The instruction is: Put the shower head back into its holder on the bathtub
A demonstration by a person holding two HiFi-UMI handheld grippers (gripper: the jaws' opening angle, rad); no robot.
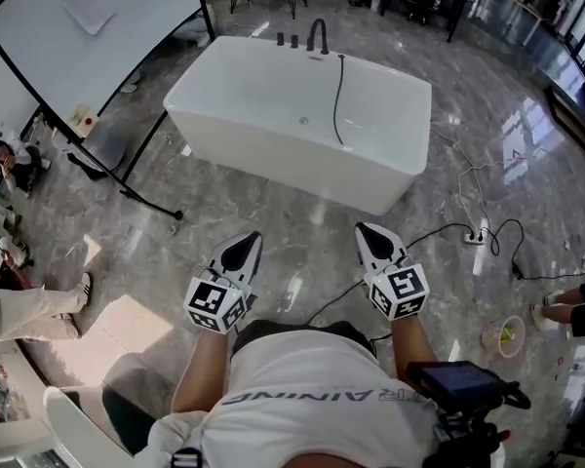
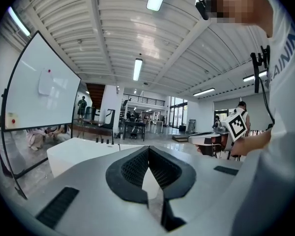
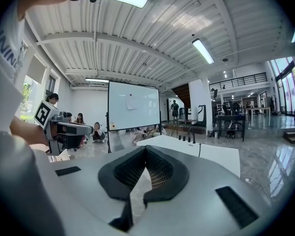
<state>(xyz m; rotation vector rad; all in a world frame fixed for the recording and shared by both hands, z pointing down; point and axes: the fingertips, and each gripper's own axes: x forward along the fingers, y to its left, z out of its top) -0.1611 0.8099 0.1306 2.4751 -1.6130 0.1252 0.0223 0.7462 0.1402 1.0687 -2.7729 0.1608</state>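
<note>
The white bathtub [image 1: 302,115] stands on the grey marble floor ahead of me, also seen in the left gripper view [image 2: 73,151] and the right gripper view [image 3: 211,156]. A black faucet [image 1: 318,35] and small black fittings sit on its far rim. A black shower hose [image 1: 337,96] runs from that rim down into the tub; I cannot make out the shower head itself. My left gripper [image 1: 242,252] [image 2: 148,149] and right gripper [image 1: 373,240] [image 3: 146,149] are held side by side well short of the tub. Both are shut with nothing in them.
A whiteboard on a black stand [image 1: 88,27] leans at the left of the tub. People sit on the floor at far left [image 1: 10,164]. Cables and a power strip [image 1: 478,234] lie right of the tub, near a bowl [image 1: 504,335]. A black device [image 1: 458,383] hangs at my chest.
</note>
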